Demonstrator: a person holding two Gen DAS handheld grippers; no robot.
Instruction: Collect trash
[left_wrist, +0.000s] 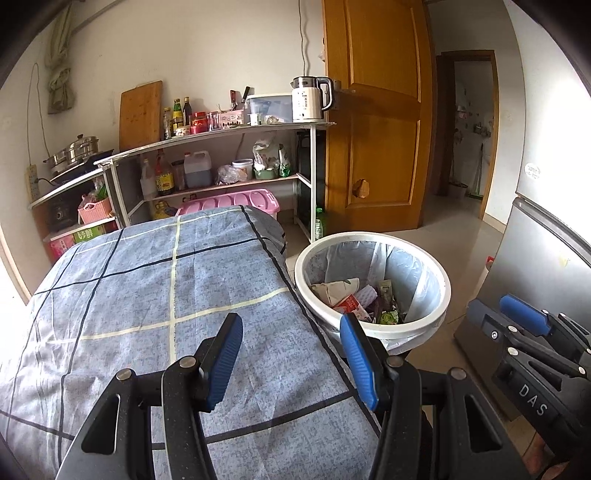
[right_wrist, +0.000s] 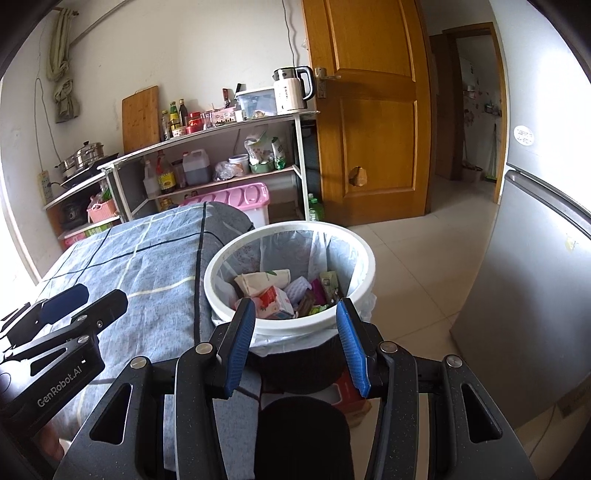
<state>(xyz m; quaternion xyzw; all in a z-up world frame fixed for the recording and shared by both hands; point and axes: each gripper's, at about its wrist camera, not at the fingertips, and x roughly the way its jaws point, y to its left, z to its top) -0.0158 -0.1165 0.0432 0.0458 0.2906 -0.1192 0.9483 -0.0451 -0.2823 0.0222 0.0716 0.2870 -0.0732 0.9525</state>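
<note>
The surface (left_wrist: 177, 295), draped in a blue checked cloth, looks bare, so the collecting seems about done. The round white plastic bin (right_wrist: 291, 321) with its clear liner stands on the tiled floor (right_wrist: 417, 273) at the surface's right edge, wrappers and cartons (right_wrist: 275, 304) inside. Left claw (left_wrist: 291, 363) and right claw (right_wrist: 295, 349) both gape empty; sweep each corner before stopping.

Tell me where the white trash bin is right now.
The white trash bin stands on the tiled floor beside the table's blue checked cloth, on its right in both wrist views, with the grey fridge further right.
</note>
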